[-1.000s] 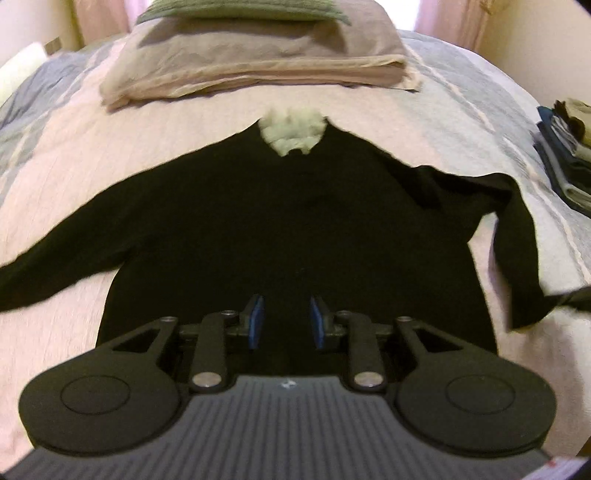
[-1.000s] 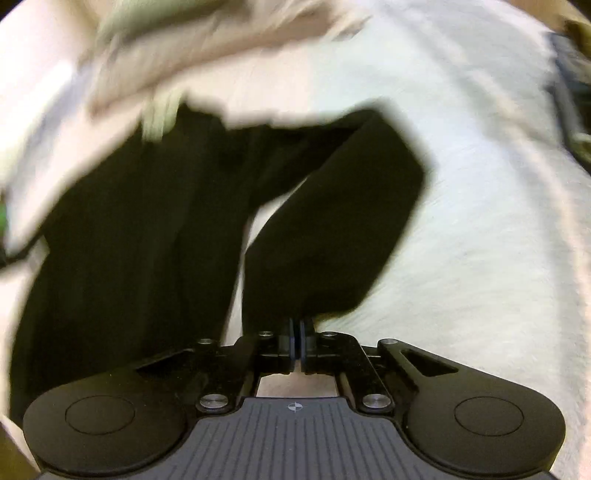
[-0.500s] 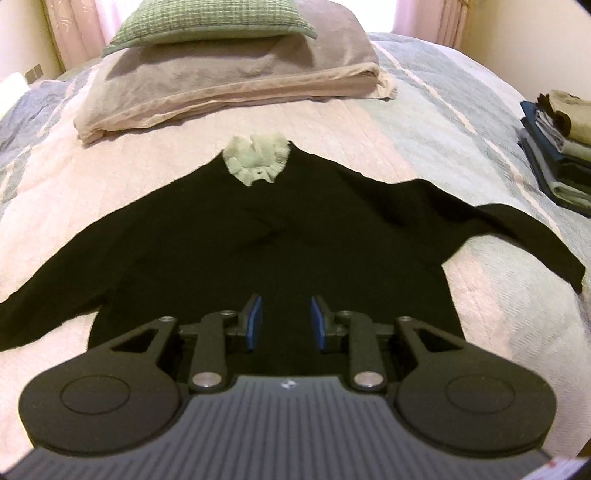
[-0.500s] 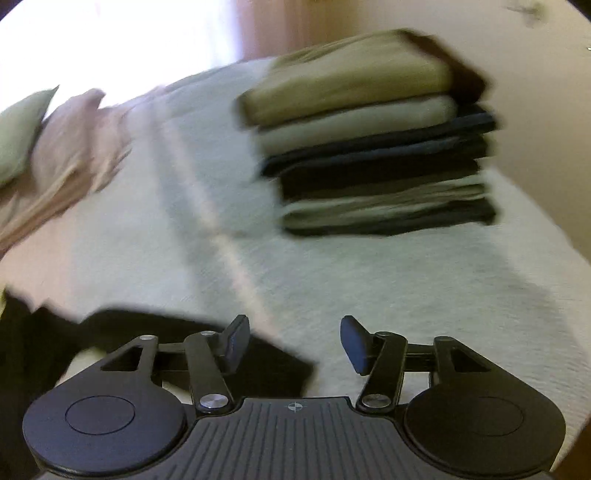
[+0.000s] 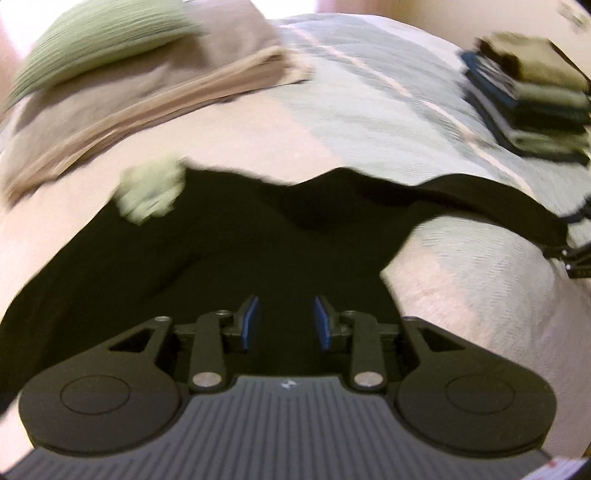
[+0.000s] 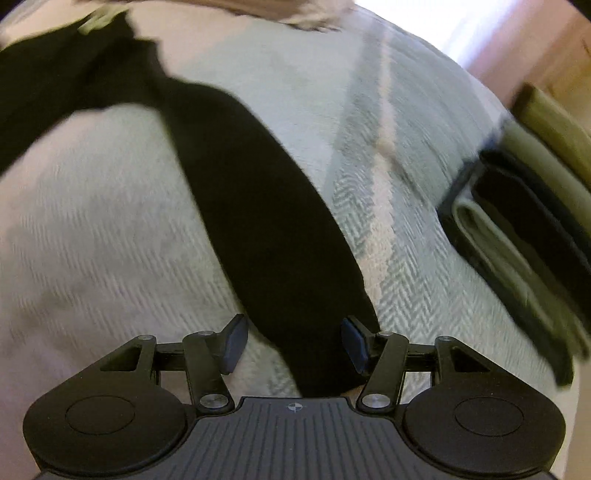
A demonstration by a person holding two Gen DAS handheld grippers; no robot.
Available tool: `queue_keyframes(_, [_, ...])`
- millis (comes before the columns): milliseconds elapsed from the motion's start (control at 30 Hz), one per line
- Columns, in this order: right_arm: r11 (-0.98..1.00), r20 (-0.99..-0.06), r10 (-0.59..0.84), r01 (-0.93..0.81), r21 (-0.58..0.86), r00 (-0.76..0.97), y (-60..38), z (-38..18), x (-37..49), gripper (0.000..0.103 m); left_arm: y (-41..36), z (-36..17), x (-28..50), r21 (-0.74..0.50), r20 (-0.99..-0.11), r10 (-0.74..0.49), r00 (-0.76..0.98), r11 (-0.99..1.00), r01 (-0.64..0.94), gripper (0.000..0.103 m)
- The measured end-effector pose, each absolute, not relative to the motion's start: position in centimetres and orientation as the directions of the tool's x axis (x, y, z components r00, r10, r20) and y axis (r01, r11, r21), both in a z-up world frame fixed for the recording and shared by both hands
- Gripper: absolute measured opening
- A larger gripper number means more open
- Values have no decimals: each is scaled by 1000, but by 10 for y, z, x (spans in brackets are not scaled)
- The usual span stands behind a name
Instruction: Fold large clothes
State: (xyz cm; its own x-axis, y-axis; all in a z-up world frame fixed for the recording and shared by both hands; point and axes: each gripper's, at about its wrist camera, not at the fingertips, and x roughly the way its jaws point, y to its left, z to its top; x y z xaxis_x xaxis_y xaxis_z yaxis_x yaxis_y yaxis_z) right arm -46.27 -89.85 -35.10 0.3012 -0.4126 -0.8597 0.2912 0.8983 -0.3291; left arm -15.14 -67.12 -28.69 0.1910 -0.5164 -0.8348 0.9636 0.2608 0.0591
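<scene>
Left gripper (image 5: 284, 323): blue pads (image 5: 252, 322) apart, nothing between them, over the lower body of the black sweater (image 5: 229, 251). Right gripper (image 6: 291, 341): fingers (image 6: 233, 341) wide apart, straddling the cuff end of the sleeve (image 6: 266, 221), not clamped; touching or just above, can't tell. Only marking is a small round logo on each gripper body, no readable text. Sweater lies flat on the bed (image 5: 351, 122), pale green collar (image 5: 151, 190) toward the pillows (image 5: 122, 81), sleeve stretched out to the right over the striped herringbone cover. Green cushion (image 5: 99, 33) sits on top of the pillows. Stack of folded clothes (image 6: 524, 206) on the bed's right side, near the sleeve end but apart from it. Both views motion-blurred. Right gripper's tip shows at the left view's right edge, by the cuff.
</scene>
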Motion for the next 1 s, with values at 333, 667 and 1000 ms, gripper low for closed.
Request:
queue_keyframes(333, [843,-883,-46,493,217,467,-958,-212,-508,0,-747,-265,-172,46,-797,-592,119,138,989,29])
queue_keyframes(667, [686,-900,-356,725,-68,252,-1056,-230,-496,28,-770,-249,-152,52,-774,-612,163,194,980,32])
queue_keyframes(1000, [549,-929,-239,828,110,281,-986,-314,-523,53,-716,-285,-143,55,-848,-501,172,240,969,36])
